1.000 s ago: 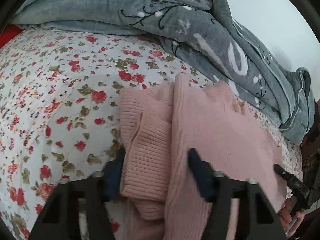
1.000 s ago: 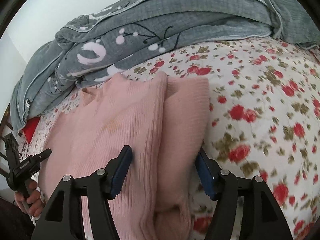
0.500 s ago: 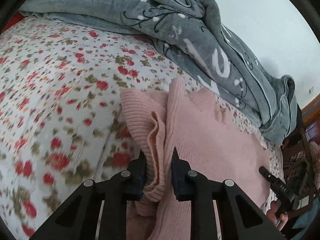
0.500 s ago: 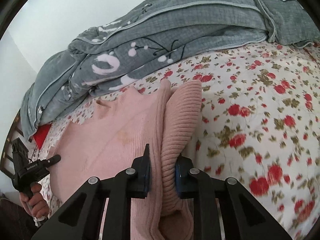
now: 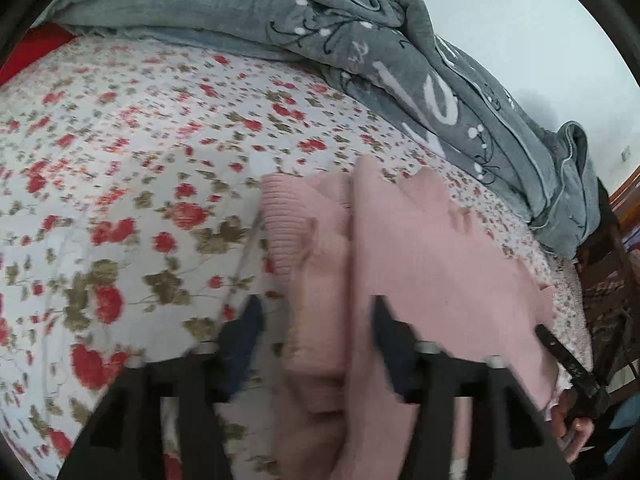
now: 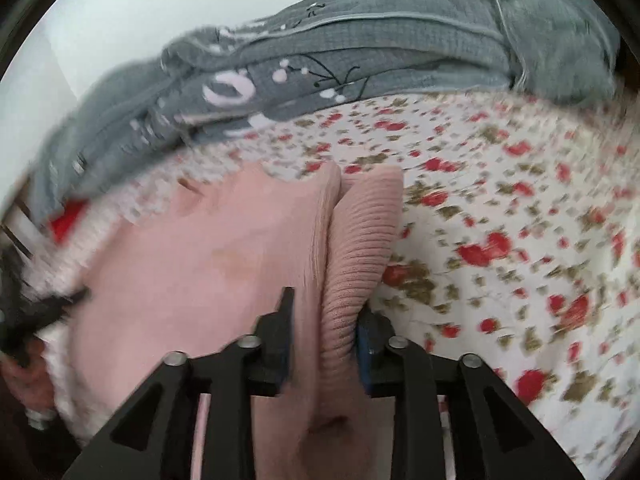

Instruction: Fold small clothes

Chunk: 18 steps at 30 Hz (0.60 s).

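A pink knitted sweater (image 5: 420, 248) lies on the flowered bedsheet (image 5: 120, 200), with a ribbed sleeve (image 5: 296, 232) folded along its left side. My left gripper (image 5: 316, 316) is open, its fingers on either side of the sleeve fold, which lies loose between them. In the right wrist view the same sweater (image 6: 200, 264) lies at the left, and my right gripper (image 6: 324, 320) is shut on its ribbed sleeve fold (image 6: 360, 240). Both views are blurred by motion.
A bunched grey quilt (image 5: 400, 52) lies along the far side of the bed, also in the right wrist view (image 6: 320, 60). A red item (image 5: 36, 48) shows at the far left. Dark wooden furniture (image 5: 616, 280) stands at the right edge.
My left gripper was shut on the sleeve fold half a second ago and has opened, letting it go. My right gripper stays shut on its fold and both views have shifted.
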Each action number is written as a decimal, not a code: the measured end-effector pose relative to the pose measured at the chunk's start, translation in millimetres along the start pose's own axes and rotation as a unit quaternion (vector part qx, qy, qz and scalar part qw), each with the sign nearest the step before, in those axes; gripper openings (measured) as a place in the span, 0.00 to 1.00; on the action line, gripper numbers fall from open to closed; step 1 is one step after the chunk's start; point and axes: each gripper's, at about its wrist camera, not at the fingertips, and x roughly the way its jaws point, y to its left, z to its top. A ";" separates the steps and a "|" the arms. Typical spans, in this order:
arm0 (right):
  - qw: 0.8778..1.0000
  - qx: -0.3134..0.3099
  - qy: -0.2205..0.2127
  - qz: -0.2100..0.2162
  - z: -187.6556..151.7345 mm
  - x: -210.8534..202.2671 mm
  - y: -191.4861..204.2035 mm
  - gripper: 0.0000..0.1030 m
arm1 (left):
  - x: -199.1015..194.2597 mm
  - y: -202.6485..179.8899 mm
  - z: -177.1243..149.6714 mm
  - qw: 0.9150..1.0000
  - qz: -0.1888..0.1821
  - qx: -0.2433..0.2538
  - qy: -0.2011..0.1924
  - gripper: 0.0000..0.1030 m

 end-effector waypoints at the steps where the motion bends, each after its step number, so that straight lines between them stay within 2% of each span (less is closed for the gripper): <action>1: 1.000 -0.009 -0.009 -0.014 -2.4 -3.9 1.6 0.36 | -1.7 2.0 -2.4 1.000 0.002 0.006 -0.005 0.61; 3: 0.998 -0.029 -0.035 -0.048 -9.6 -18.6 11.7 0.38 | 0.4 6.8 -6.3 1.000 -0.005 0.013 -0.002 0.63; 8: 0.991 -0.050 -0.084 -0.094 -22.0 -46.7 39.5 0.38 | 14.2 5.8 -3.5 1.000 -0.026 0.005 0.006 0.63; 12: 0.991 -0.052 -0.101 -0.069 -27.8 -60.8 69.3 0.40 | 25.8 0.0 2.5 1.000 -0.027 -0.004 0.007 0.61; 14: 0.992 -0.056 -0.104 -0.044 -31.6 -60.5 84.8 0.40 | 29.0 -1.0 3.7 1.000 -0.026 -0.010 0.006 0.54; 16: 0.993 -0.055 -0.101 -0.013 -36.1 -52.2 100.2 0.41 | 30.4 -1.1 3.6 0.999 -0.040 -0.023 0.008 0.41; 18: 0.995 -0.054 -0.082 0.030 -44.1 -35.9 113.9 0.44 | 30.4 0.5 3.4 0.998 -0.051 -0.036 0.012 0.36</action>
